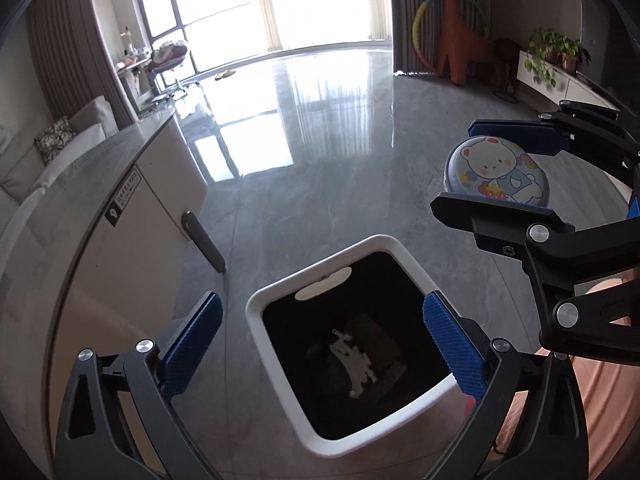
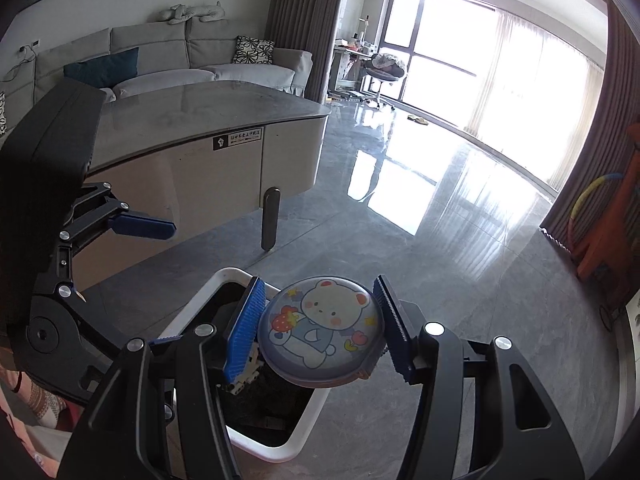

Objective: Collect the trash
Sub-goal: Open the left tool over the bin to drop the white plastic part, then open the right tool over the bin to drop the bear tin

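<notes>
A white-rimmed trash bin [image 1: 256,300] with a black liner stands on the grey floor below my left gripper [image 1: 324,344]. That gripper is open wide above the bin mouth, with nothing between its blue pads. White and dark scraps [image 1: 354,360] lie at the bin's bottom. My right gripper [image 2: 318,334] is shut on a round flat tin with a cartoon bear [image 2: 320,330], held over the bin's far rim [image 2: 188,308]. In the left wrist view the same tin [image 1: 496,172] sits between the right gripper's jaws at the right, beside the bin.
A low cabinet-style table [image 2: 200,128] with a grey top stands just left of the bin, one leg [image 2: 270,216] near the rim. A sofa [image 2: 160,52] lies behind it. Glossy floor stretches to the windows. An orange giraffe toy [image 1: 456,32] and plants [image 1: 552,52] stand far right.
</notes>
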The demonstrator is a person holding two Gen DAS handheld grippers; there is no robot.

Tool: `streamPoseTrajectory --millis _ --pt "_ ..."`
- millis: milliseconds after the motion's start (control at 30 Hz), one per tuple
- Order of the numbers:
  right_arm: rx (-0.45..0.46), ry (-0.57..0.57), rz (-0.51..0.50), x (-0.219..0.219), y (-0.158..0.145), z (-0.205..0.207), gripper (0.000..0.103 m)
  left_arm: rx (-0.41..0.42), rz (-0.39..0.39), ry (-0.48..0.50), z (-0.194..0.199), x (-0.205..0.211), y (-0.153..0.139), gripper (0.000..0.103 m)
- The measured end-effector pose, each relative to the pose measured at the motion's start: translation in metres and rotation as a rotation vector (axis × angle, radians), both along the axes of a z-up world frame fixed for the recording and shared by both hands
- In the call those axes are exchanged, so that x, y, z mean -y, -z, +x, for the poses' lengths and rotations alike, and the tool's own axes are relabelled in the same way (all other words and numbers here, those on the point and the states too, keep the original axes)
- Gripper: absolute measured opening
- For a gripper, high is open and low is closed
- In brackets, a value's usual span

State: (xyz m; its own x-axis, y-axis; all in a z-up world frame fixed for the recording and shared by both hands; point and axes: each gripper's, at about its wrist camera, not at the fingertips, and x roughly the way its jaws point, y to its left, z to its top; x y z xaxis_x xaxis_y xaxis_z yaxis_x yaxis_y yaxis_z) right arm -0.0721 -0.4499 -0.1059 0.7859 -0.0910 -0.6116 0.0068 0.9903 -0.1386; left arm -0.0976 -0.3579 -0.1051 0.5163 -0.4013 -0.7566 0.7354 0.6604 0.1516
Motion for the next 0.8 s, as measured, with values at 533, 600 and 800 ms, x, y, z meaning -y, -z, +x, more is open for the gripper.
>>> streamPoseTrajectory --millis 533,600,800 --pt "0.018 -0.019 0.039 -0.002 0.011 0.017 0.057 0.022 -0.038 -0.147 0.046 -0.036 -0.001 0.100" --pt "0.015 -0.025 0.033 -0.002 0.012 0.017 0.057 0.030 -0.030 -0.150 0.048 -0.037 0.001 0.100" --pt "-0.008 -0.027 0.031 0.004 0.019 0.018 0.057 0.049 -0.025 -0.180 0.054 -0.041 0.001 0.100"
